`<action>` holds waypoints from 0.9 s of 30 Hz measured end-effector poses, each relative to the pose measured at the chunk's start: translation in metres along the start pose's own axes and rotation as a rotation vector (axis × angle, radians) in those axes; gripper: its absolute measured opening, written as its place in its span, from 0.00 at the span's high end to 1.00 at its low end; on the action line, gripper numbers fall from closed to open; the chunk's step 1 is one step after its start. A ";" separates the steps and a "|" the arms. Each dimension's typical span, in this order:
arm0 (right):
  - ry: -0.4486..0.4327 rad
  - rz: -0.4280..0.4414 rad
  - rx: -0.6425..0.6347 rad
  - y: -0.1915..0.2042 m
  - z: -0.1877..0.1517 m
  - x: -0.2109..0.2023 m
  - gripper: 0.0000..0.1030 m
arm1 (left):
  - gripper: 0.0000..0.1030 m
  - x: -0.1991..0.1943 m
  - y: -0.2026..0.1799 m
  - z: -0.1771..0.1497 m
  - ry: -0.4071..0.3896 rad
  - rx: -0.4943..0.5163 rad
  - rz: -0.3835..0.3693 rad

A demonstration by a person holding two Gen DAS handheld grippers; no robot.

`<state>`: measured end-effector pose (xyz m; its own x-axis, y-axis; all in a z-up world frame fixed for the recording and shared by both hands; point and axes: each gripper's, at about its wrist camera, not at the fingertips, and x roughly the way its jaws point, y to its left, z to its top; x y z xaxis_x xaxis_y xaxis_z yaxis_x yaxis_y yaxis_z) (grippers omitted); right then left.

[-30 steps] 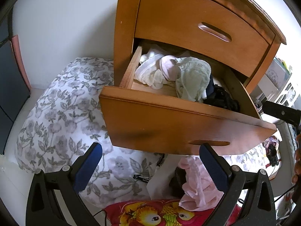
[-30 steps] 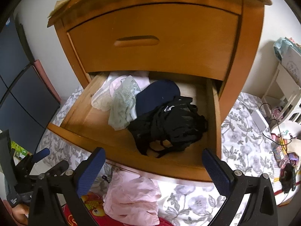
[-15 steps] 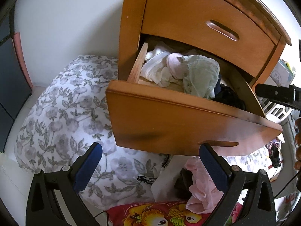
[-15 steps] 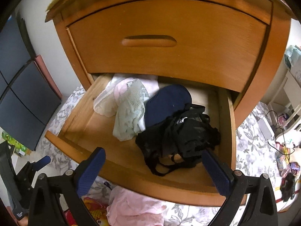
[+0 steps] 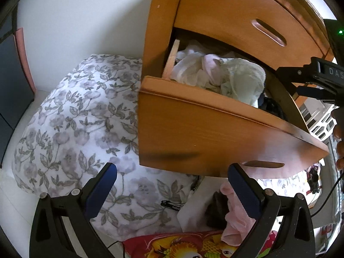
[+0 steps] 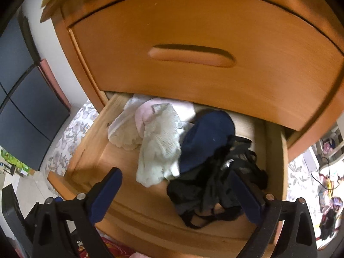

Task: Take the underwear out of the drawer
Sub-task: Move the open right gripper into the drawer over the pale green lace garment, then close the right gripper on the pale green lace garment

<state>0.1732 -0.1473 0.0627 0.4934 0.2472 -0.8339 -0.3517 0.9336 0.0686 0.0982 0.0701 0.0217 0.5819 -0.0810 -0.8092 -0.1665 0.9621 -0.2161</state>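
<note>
Your right gripper [image 6: 175, 190] hangs over the open lower drawer [image 6: 90, 150] of a wooden nightstand, its two blue-padded fingers spread wide and holding nothing. The left pad sits above the bare wooden drawer floor; the right pad overlaps a tangle of black underwear [image 6: 217, 182] heaped toward the drawer's right front, though you cannot tell whether it touches the fabric. Just behind the black heap lies a navy garment [image 6: 206, 137]. To its left a pale green lacy piece [image 6: 159, 148] drapes over a pink one [image 6: 144, 116], with white cloth [image 6: 121, 131] bunched toward the left wall of the drawer. The closed upper drawer [image 6: 193, 32] fills the top of this view.

Your left gripper [image 5: 172, 190] is also spread wide and empty, held lower and outside the drawer, facing the drawer front [image 5: 204, 135] from below and to the left. Beneath it are a floral-print pillow [image 5: 75, 124], a loose pink garment [image 5: 236, 217] lying outside the drawer, and a red printed cloth [image 5: 182, 245]. From this side the white, pink and pale green pieces [image 5: 243, 79] rise above the drawer's rim. The black body of the other tool [image 5: 318, 79] shows at the right edge.
</note>
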 end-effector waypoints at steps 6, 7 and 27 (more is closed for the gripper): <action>0.035 -0.020 -0.043 0.013 0.016 0.021 0.14 | 0.01 0.006 0.008 0.001 0.010 -0.016 -0.009; 0.045 -0.021 -0.046 0.014 0.019 0.025 0.17 | 0.01 0.007 0.009 0.001 0.012 -0.018 -0.011; 0.146 -0.048 -0.050 0.025 0.033 0.074 0.67 | 0.01 0.020 0.022 0.001 0.046 -0.050 -0.019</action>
<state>0.2270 -0.0972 0.0203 0.3913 0.1591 -0.9064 -0.3718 0.9283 0.0025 0.1068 0.0902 0.0010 0.5483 -0.1125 -0.8287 -0.1955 0.9462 -0.2579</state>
